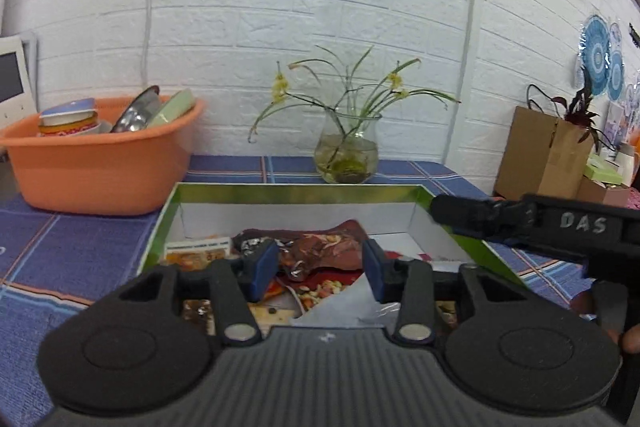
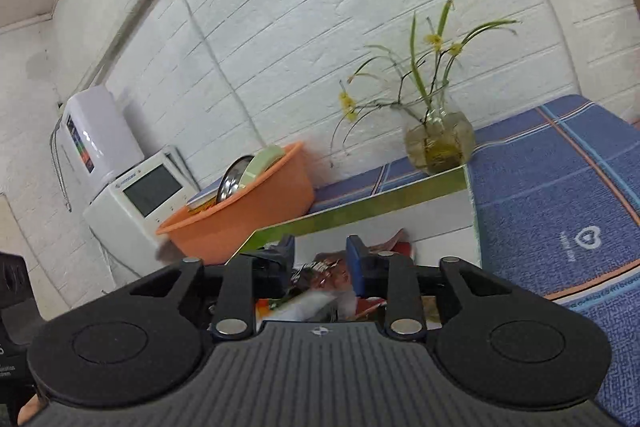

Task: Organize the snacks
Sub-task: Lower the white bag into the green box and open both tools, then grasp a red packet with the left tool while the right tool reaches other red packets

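A green-rimmed box [image 1: 296, 189] with white inner walls stands on the blue checked cloth and holds several snack packets. A brown foil packet [image 1: 320, 247] lies in its middle, a yellow-labelled packet [image 1: 198, 253] to its left, and a packet printed with nuts [image 1: 320, 291] nearer to me. My left gripper [image 1: 318, 271] hovers over the box's near side, its blue pads apart and not touching the brown packet seen between them. My right gripper [image 2: 320, 255] is open over the same box [image 2: 360, 207], above crumpled packets [image 2: 332, 277]. Its black body [image 1: 560, 227] reaches in from the right.
An orange basin [image 1: 100, 163] with dishes stands left of the box. A glass vase [image 1: 346, 155] of yellow flowers sits behind it by the white brick wall. A cardboard box [image 1: 540, 155] is at the far right, a white appliance [image 2: 136, 199] at the far left.
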The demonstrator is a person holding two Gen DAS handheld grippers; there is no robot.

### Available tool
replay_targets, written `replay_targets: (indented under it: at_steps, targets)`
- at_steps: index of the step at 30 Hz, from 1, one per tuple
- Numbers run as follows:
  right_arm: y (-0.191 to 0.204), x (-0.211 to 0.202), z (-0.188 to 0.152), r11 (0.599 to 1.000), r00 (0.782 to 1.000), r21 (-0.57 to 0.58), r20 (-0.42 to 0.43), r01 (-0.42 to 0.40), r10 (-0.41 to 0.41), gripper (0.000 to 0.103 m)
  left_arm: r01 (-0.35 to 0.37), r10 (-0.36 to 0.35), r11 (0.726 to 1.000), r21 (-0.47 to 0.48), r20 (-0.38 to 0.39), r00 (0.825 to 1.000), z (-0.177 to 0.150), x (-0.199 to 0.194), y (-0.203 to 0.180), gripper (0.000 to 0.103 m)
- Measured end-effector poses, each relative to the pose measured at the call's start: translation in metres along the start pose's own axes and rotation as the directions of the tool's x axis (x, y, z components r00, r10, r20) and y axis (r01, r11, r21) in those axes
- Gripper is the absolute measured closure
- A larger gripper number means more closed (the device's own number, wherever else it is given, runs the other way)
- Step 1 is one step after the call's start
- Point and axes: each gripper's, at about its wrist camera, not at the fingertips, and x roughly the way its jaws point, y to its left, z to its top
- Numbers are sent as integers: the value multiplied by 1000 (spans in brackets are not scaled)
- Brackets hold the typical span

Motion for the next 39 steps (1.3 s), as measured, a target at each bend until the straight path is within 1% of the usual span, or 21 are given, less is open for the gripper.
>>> replay_targets:
  at_steps: [1, 3, 5, 9, 10, 11, 12, 14, 16, 19, 21, 22, 25, 26, 28, 30, 32, 34, 35, 36, 39]
  targets:
    - [-1, -8, 1, 1000, 1000, -11, 25, 13, -12, 2, -15, 15, 1000, 9, 14, 1000, -1, -4, 3, 52]
    - [-3, -22, 5, 999, 999, -50, 41, 18, -16, 0, -29, 28, 999, 27, 31, 999, -3, -13, 7, 50]
    - [-5, -39, 8, 996, 1000, -88, 24, -9, 12, 0, -13, 11, 999, 45, 38, 999, -5, -29, 8, 48]
    - [-13, -74, 8, 993, 998, -110, -54, -41, 35, 0, 92, -92, 991, 98, -11, 996, -18, -63, -2, 42]
    - [-14, -82, 5, 994, 995, -98, -89, -45, 36, 3, 122, -117, 987, 107, -50, 992, -23, -68, -7, 42]
    - [-16, -88, 1, 995, 992, -84, -120, -52, 42, 13, 149, -140, 983, 102, -91, 986, -28, -72, -11, 42]
    - [-18, -92, -4, 996, 988, -67, -147, -52, 42, 17, 181, -168, 979, 89, -134, 977, -32, -73, -15, 42]
    - [-22, -95, -14, 999, 978, -33, -209, -28, 20, 42, 234, -222, 972, 36, -211, 952, -41, -68, -21, 42]
    - [-27, -87, -22, 1000, 959, -2, -284, 12, -12, 62, 268, -262, 963, -14, -265, 928, -49, -58, -27, 42]
    - [-36, -74, -33, 998, 946, 43, -322, 41, -25, 64, 246, -274, 961, -128, -311, 910, -57, -38, -29, 42]
    - [-44, -64, -37, 994, 940, 100, -341, 52, -15, 64, 241, -305, 944, -226, -318, 898, -60, -28, -26, 42]
    - [-49, -59, -39, 989, 936, 130, -351, 67, -17, 64, 231, -303, 942, -245, -319, 898, -60, -25, -26, 42]
    - [-54, -46, -46, 984, 921, 157, -389, 87, -20, 66, 217, -300, 940, -262, -337, 893, -62, -18, -30, 42]
    - [-56, -46, -47, 983, 925, 169, -381, 73, -3, 65, 215, -307, 936, -280, -345, 887, -63, -14, -30, 42]
    - [-54, -43, -47, 982, 920, 179, -392, 56, 19, 64, 222, -318, 928, -298, -328, 889, -65, -11, -31, 42]
    - [-50, -38, -48, 983, 910, 179, -413, 31, 47, 64, 225, -311, 933, -280, -315, 897, -65, -9, -35, 42]
    - [-44, -36, -48, 988, 909, 153, -414, 30, 36, 64, 242, -316, 936, -257, -304, 899, -67, -9, -37, 42]
    - [-40, -35, -48, 992, 905, 128, -423, 12, 43, 64, 261, -325, 937, -233, -304, 896, -68, -11, -38, 60]
    - [-39, -34, -48, 992, 903, 124, -427, 1, 52, 65, 265, -327, 937, -226, -310, 893, -68, -11, -38, 78]
    - [-38, -34, -49, 992, 899, 128, -433, -10, 65, 65, 265, -324, 940, -216, -316, 892, -68, -13, -37, 82]
    - [-36, -34, -53, 987, 888, 159, -448, -33, 102, 65, 278, -329, 941, -194, -317, 890, -70, -16, -30, 84]
